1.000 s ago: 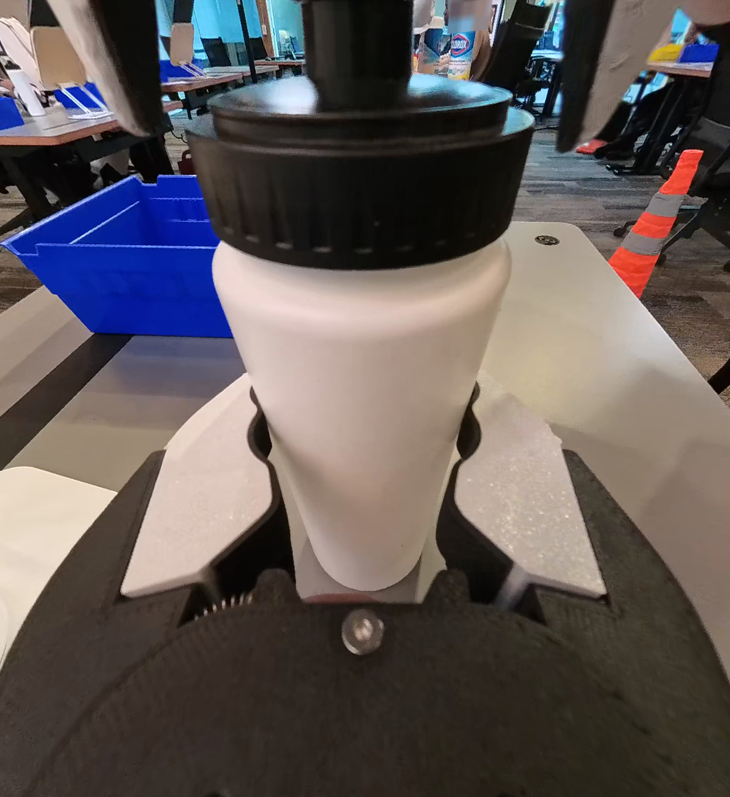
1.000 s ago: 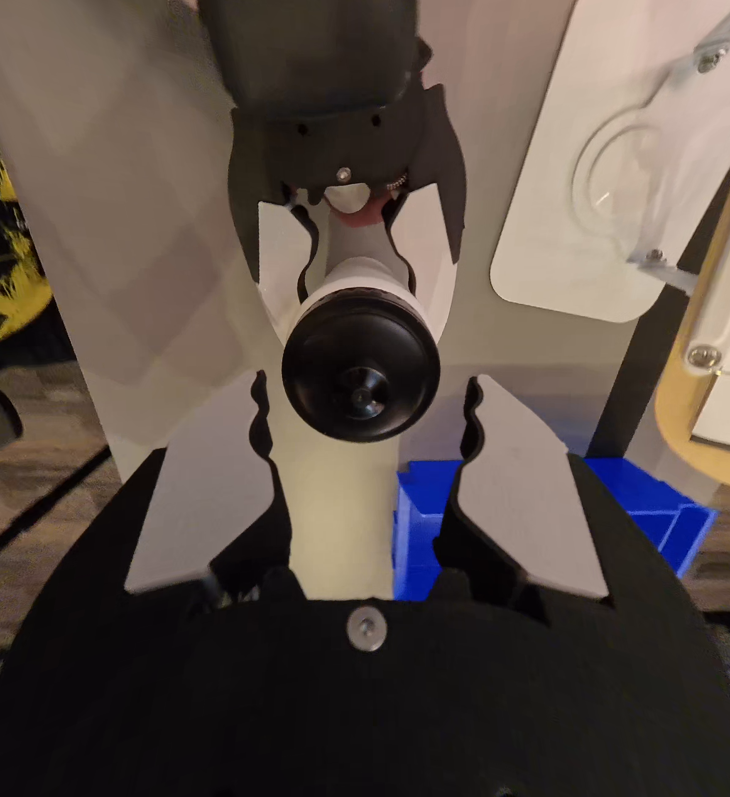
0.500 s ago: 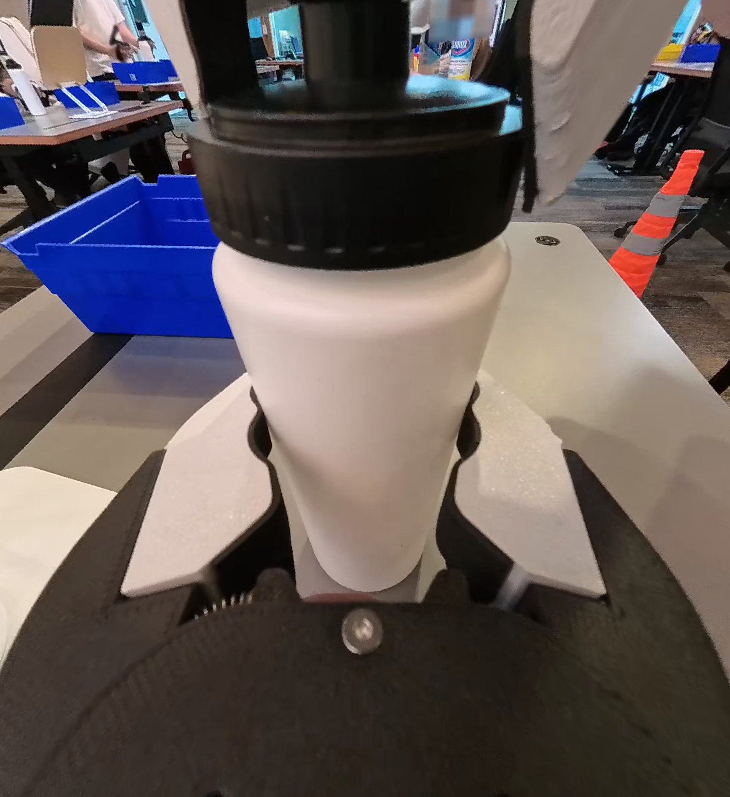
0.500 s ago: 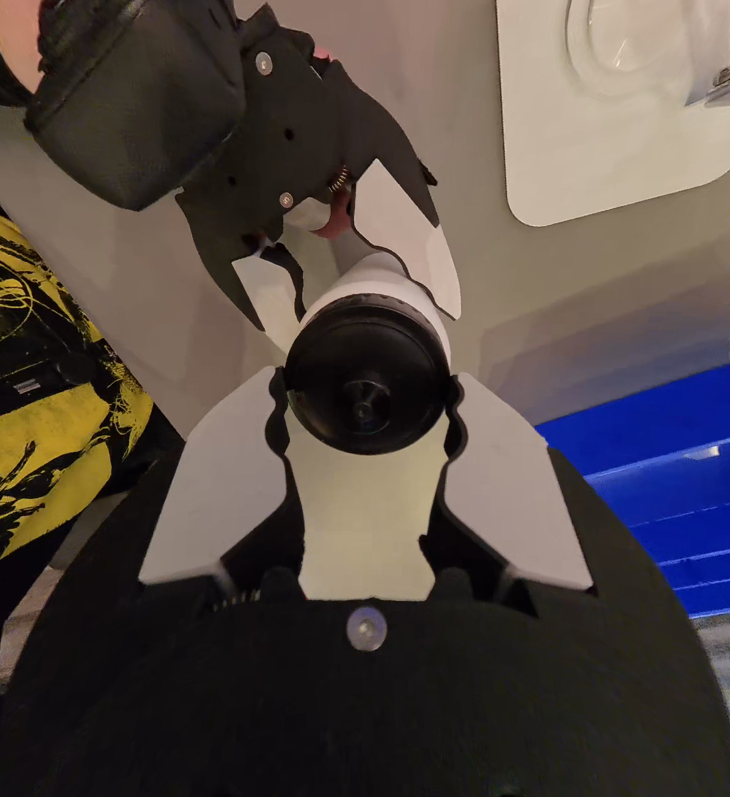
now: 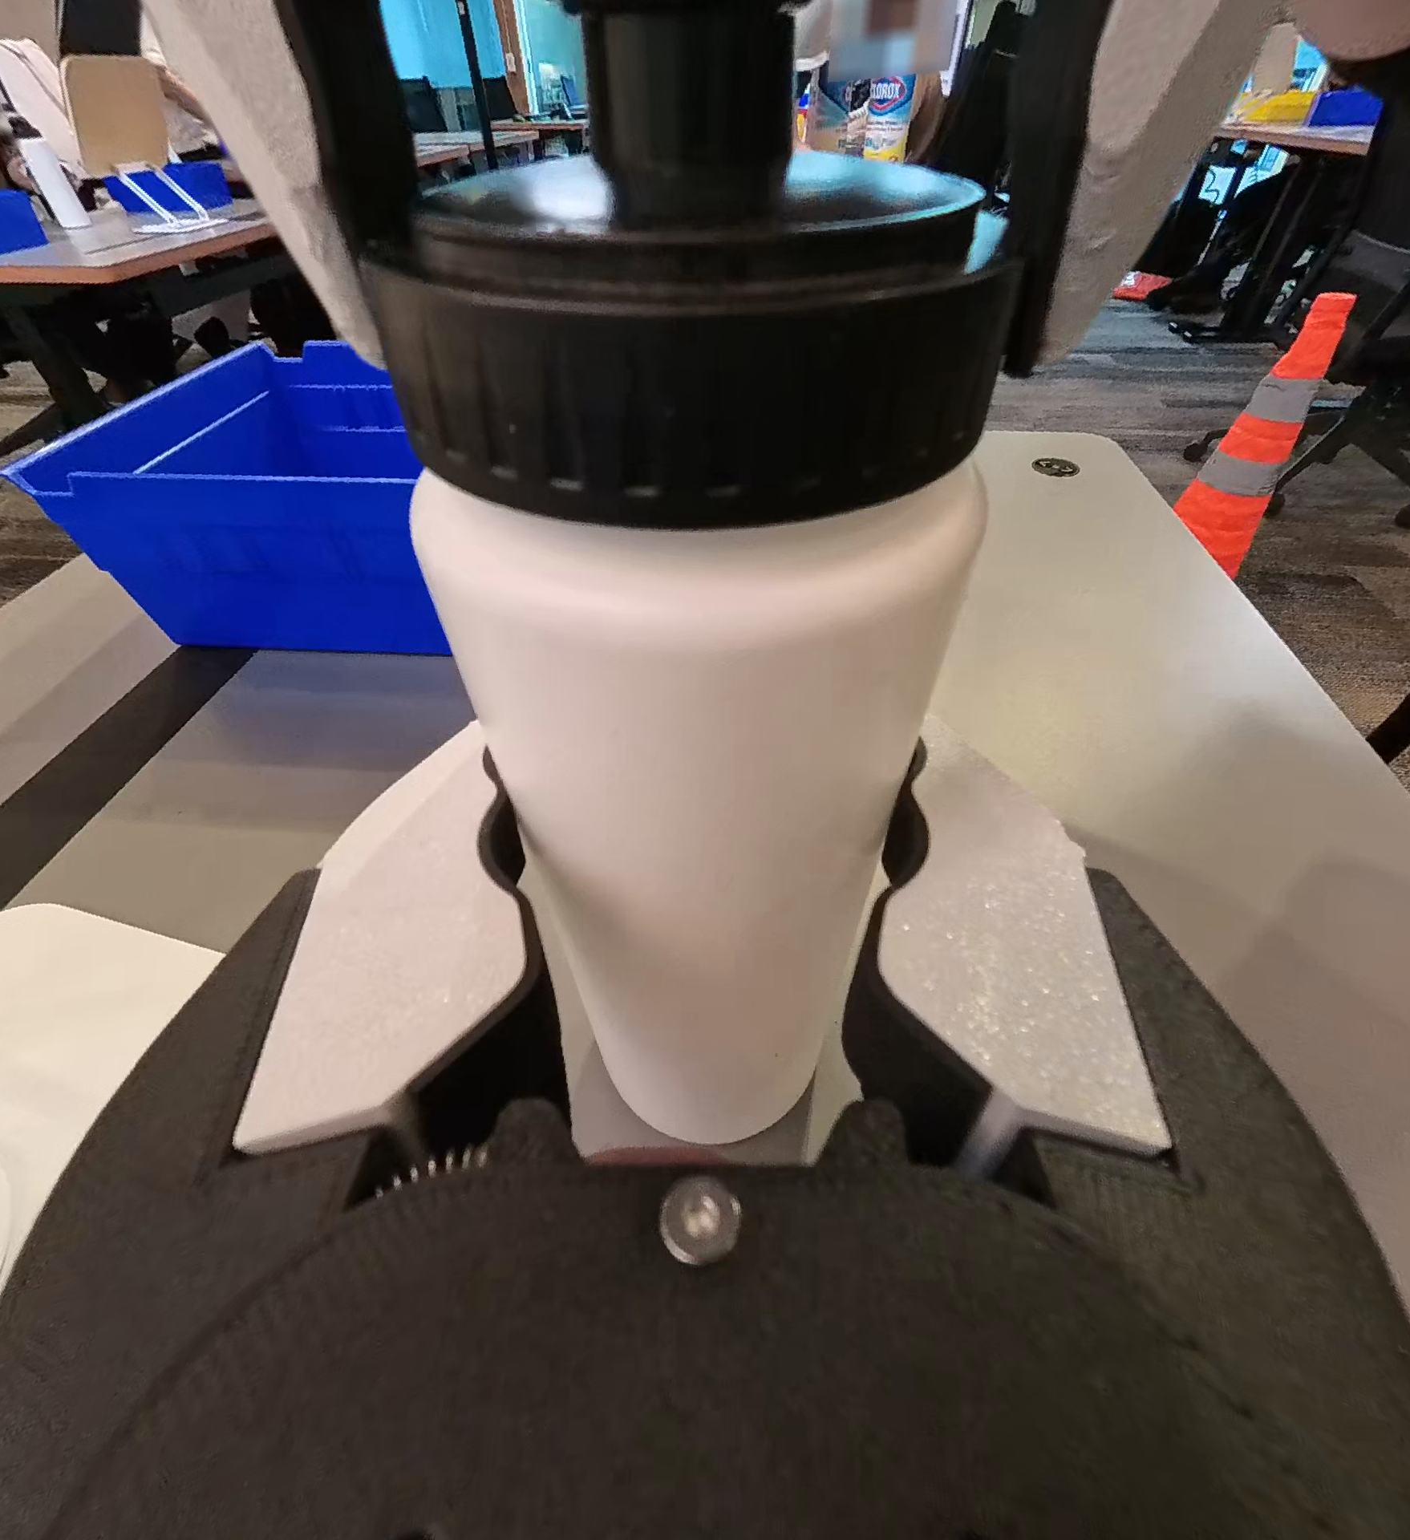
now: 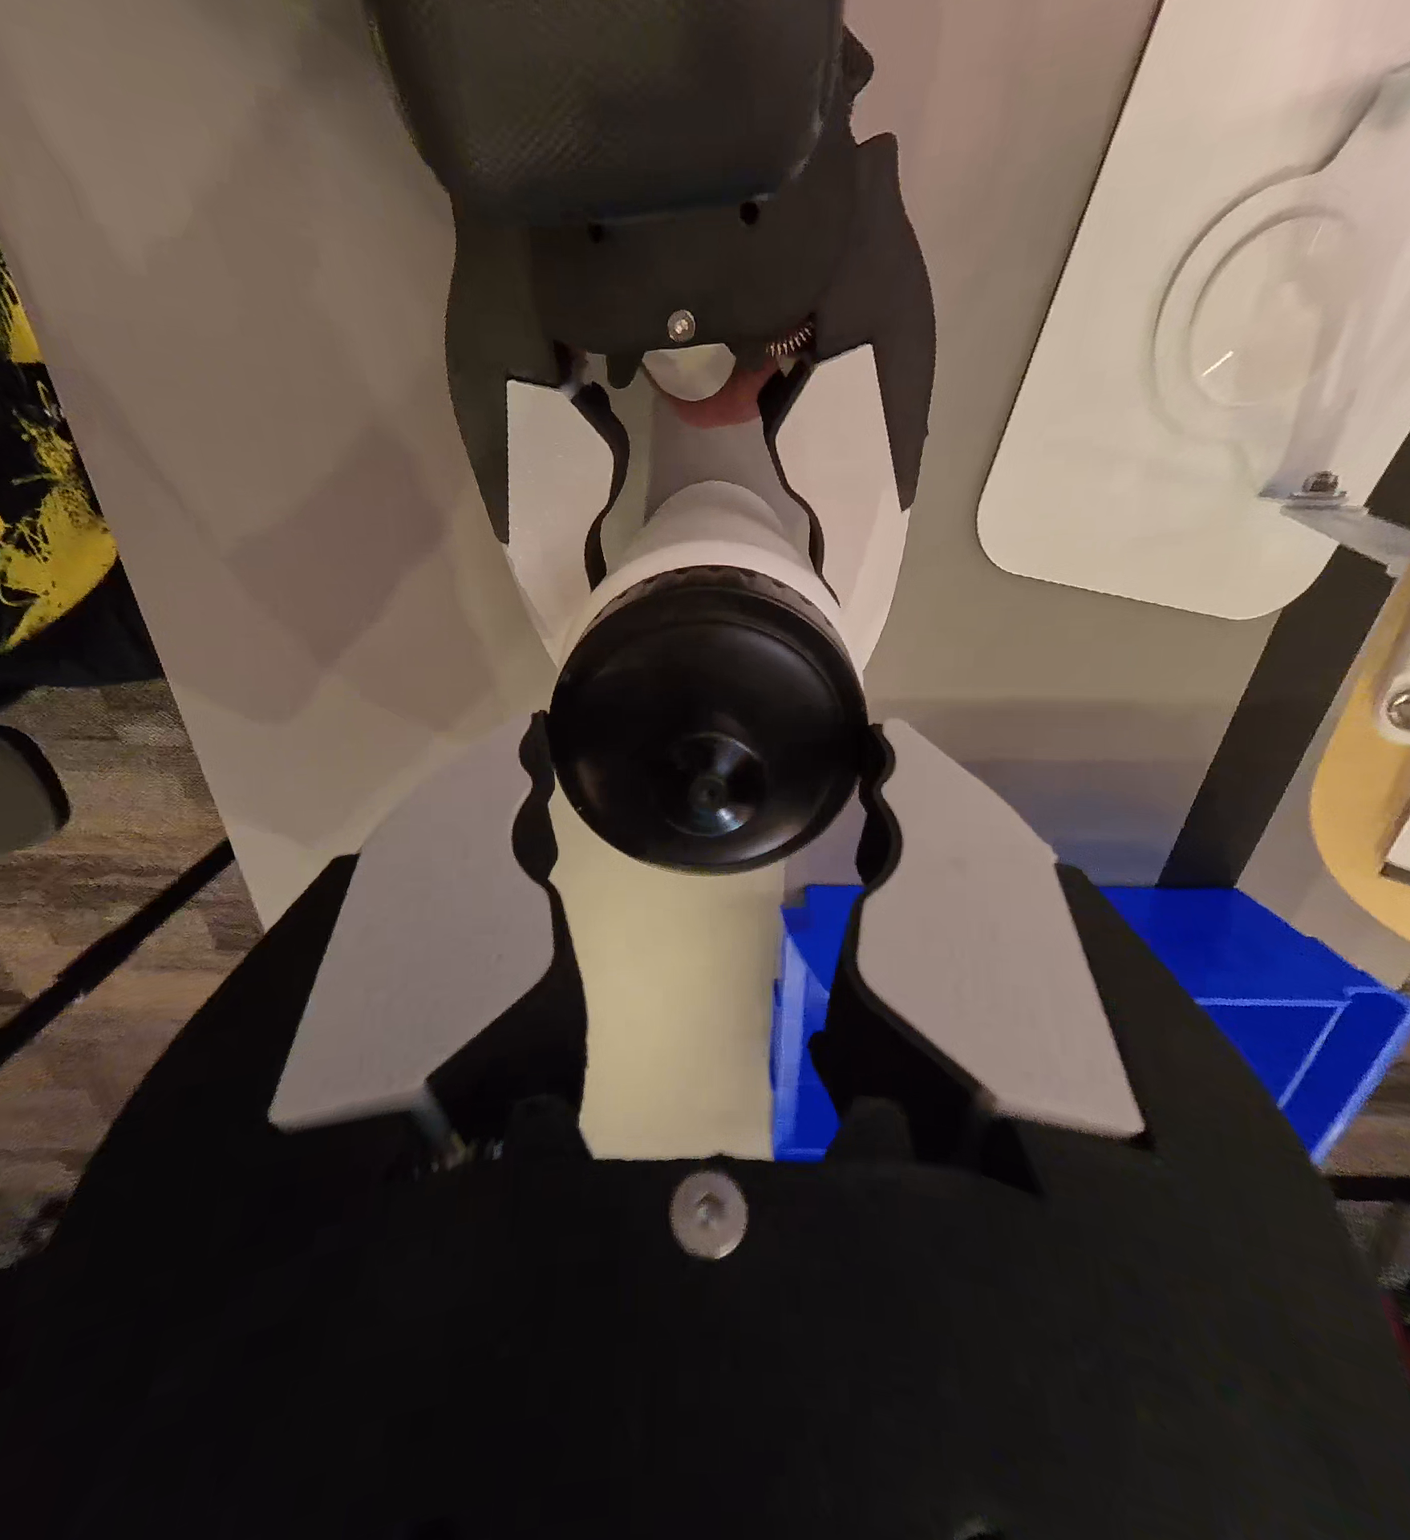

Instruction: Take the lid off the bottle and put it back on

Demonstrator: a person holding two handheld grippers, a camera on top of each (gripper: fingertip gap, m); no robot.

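Between the two flat grey fingers of the left gripper [image 5: 703, 842] stands the white plastic bottle [image 5: 697, 750], its jaws closed on the lower, narrower part of the body. The bottle is upright, long axis vertical, base low near the gripper's palm and mouth pointing up, over the pale grey surface [image 5: 1118, 667] (whether the base touches it is hidden). On top sits the black ribbed screw lid [image 5: 689, 400], seated on the neck with a short black spout rising from its centre.

From above, the right gripper [image 6: 706, 750] looks straight down the bottle's axis onto the lid's round top. Its jaws are closed on the lid, one grey finger pressed against each side of the rim; in the left wrist view those fingers [image 5: 1102, 192] drop down on both flanks of the lid.

Behind the bottle, a blue plastic bin [image 5: 227, 517] rests on the surface. An orange traffic cone with grey bands [image 5: 1260, 442] stands on the carpet off to the right, well apart. A white moulded tray [image 6: 1185, 333] lies on the surface beside the left gripper.
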